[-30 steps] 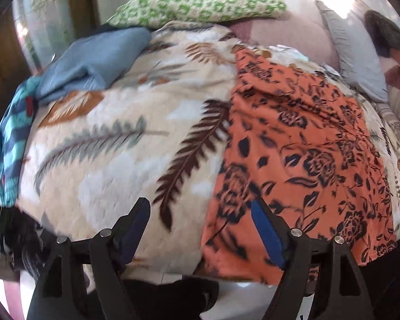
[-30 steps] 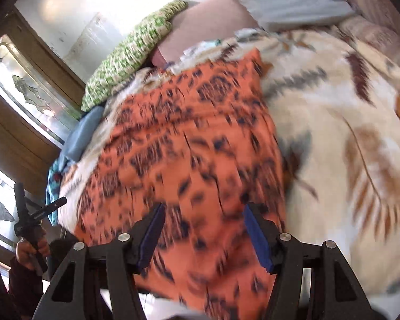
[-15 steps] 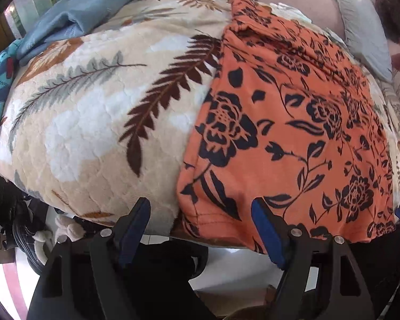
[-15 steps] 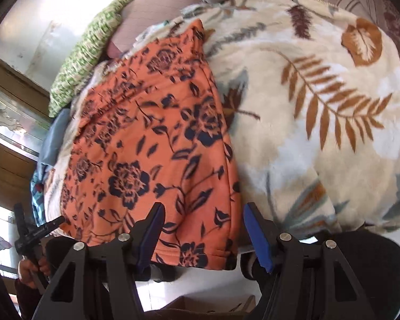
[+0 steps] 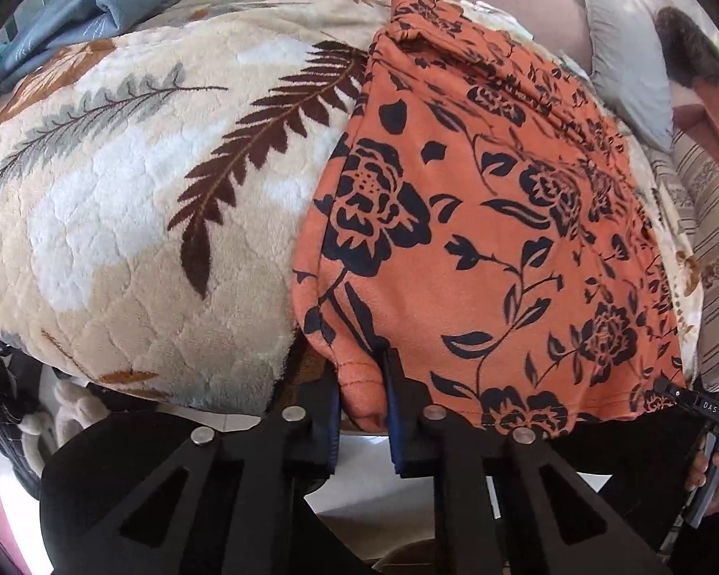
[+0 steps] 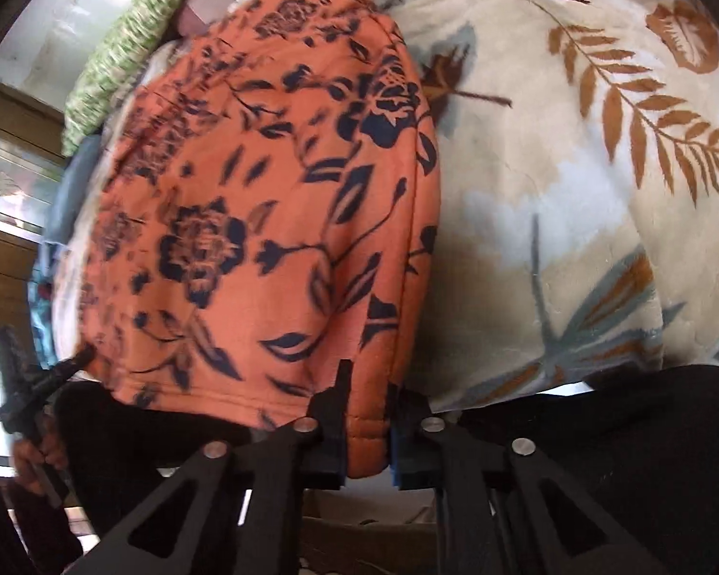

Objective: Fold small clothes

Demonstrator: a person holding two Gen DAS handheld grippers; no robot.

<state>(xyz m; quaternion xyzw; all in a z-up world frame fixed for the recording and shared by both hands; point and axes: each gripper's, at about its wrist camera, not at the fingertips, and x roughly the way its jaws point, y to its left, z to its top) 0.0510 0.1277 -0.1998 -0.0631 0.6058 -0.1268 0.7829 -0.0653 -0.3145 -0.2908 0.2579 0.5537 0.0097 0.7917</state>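
Folding barely begun: the orange floral garment [image 5: 493,220] lies flat on the leaf-print blanket [image 5: 134,220]; left tongs [image 5: 363,395] closing on its lower hem corner, right tongs [image 6: 365,424] clenched on the other corner.

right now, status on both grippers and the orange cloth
Left gripper closing, fingers pinching near hem corner of orange cloth. Right gripper shut on the other near corner. Cloth flat on leaf blanket. Nothing in the way.

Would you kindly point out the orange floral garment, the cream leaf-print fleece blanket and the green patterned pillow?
orange floral garment [image 5: 503,239], left wrist view, middle of the flat cloth.
cream leaf-print fleece blanket [image 5: 134,220], left wrist view, bare patch left of the garment.
green patterned pillow [image 6: 124,57], right wrist view, middle of its visible side.
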